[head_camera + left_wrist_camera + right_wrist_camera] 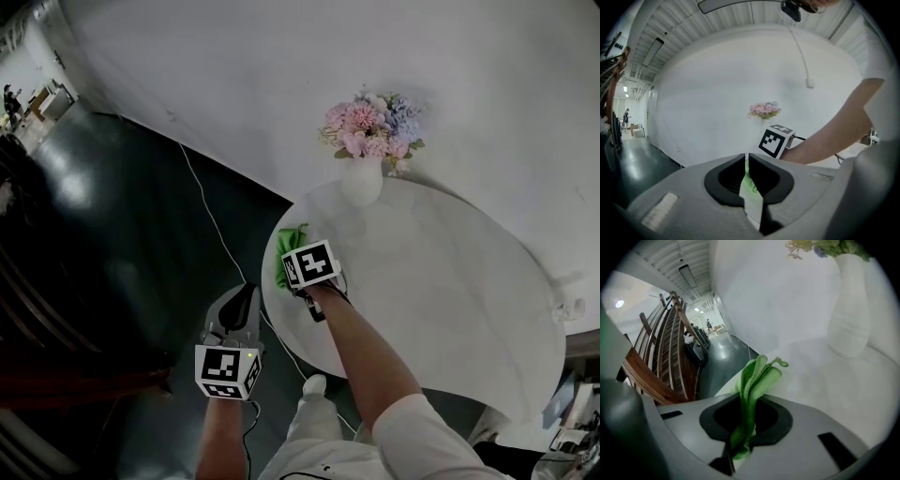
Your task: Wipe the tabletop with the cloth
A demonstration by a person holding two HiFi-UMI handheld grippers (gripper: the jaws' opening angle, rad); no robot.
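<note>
A green cloth (288, 255) lies bunched at the left edge of the round white table (450, 300). My right gripper (300, 261) is over it, jaws shut on the cloth. In the right gripper view the cloth (757, 376) rises in folds out from between the jaws of the right gripper (744, 406), above the tabletop (820, 385). My left gripper (241, 294) hangs off the table over the dark floor, left of the rim. The left gripper (746, 158) has its jaws together with nothing between them. Through the slit a bit of green cloth (749, 180) shows.
A white vase (362, 180) of pink and blue flowers (370, 127) stands at the table's far edge, close to the white wall. A white cable (211, 217) runs across the dark floor. Wooden railings (651, 366) stand to the left. Small items (568, 309) sit at the table's right rim.
</note>
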